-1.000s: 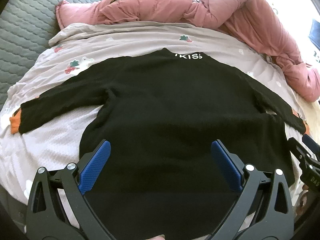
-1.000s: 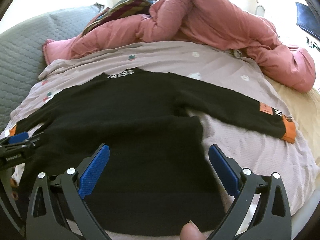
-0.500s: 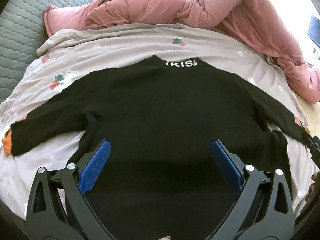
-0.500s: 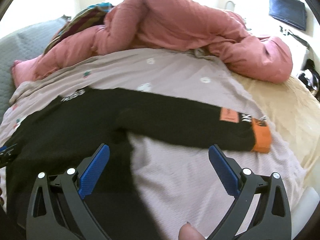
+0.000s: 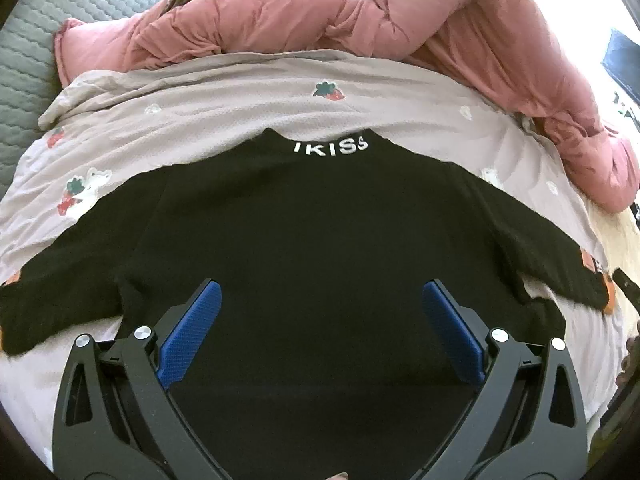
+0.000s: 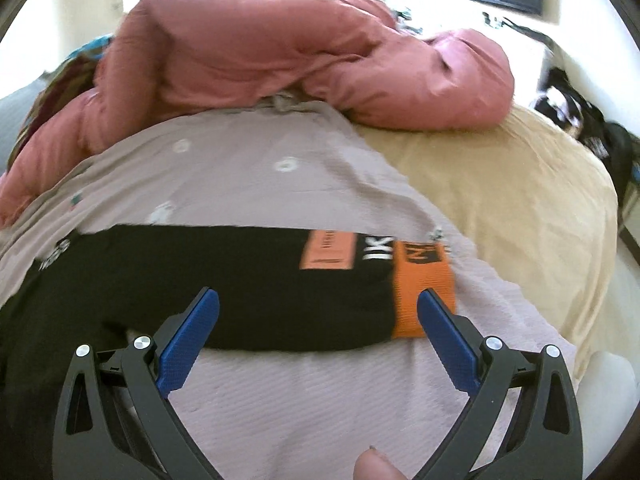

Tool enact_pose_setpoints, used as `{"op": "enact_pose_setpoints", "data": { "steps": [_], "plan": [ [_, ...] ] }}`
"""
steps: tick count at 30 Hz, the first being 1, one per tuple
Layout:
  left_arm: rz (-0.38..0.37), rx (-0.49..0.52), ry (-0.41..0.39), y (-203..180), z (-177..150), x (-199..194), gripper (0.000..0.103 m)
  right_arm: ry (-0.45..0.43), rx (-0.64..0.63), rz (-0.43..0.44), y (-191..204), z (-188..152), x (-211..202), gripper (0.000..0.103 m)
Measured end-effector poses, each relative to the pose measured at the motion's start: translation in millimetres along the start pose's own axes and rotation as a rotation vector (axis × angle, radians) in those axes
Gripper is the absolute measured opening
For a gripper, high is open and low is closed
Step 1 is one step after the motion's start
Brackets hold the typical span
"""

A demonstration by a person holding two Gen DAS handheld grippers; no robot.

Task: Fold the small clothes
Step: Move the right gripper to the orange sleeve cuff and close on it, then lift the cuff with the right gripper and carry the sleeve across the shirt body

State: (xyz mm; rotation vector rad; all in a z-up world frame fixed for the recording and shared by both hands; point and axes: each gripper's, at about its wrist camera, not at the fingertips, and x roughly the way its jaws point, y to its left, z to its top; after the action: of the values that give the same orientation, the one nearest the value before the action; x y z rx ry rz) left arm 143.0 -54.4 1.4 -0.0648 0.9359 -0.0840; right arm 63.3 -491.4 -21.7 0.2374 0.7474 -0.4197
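A small black sweater (image 5: 320, 248) lies flat on a pale mauve blanket (image 5: 224, 92), neck away from me, white "IKISS" lettering (image 5: 330, 146) at the collar, both sleeves spread out sideways. My left gripper (image 5: 320, 300) is open and empty, above the sweater's lower body. My right gripper (image 6: 318, 310) is open and empty, just above the right sleeve (image 6: 240, 284), whose orange cuff (image 6: 422, 292) sits by the right fingertip. The left sleeve end (image 5: 24, 312) reaches the left edge of the left wrist view.
A bulky pink duvet (image 5: 360, 16) is heaped along the far side of the bed and also shows in the right wrist view (image 6: 280, 52). A grey quilted headboard (image 5: 28, 40) is at far left. A beige sheet (image 6: 520, 200) covers the bed to the right.
My right gripper has swung right, from over the sweater's body to over the right sleeve and its orange cuff. My left gripper has shifted slightly over the sweater's middle. Both stayed open.
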Motion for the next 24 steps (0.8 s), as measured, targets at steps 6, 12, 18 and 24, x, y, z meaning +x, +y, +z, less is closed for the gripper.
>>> {"op": "enact_pose_setpoints", "data": {
  "steps": [6,12,18,24],
  "plan": [
    [-0.009,-0.016,-0.003,6.3,15.6,12.7,0.095,0.048,0.065,-0.056,-33.6,8.5,23.5,0.099],
    [0.012,-0.028,-0.002,11.4,28.4,29.1,0.095,0.092,0.114,-0.067,-51.0,11.8,46.8,0.097],
    [0.019,-0.063,0.002,17.4,36.3,46.6,0.095,0.129,0.148,-0.071,-58.0,14.8,65.1,0.073],
    [0.032,-0.049,-0.008,18.1,35.4,59.0,0.095,0.165,0.190,-0.029,-68.4,12.6,86.5,0.042]
  ]
}}
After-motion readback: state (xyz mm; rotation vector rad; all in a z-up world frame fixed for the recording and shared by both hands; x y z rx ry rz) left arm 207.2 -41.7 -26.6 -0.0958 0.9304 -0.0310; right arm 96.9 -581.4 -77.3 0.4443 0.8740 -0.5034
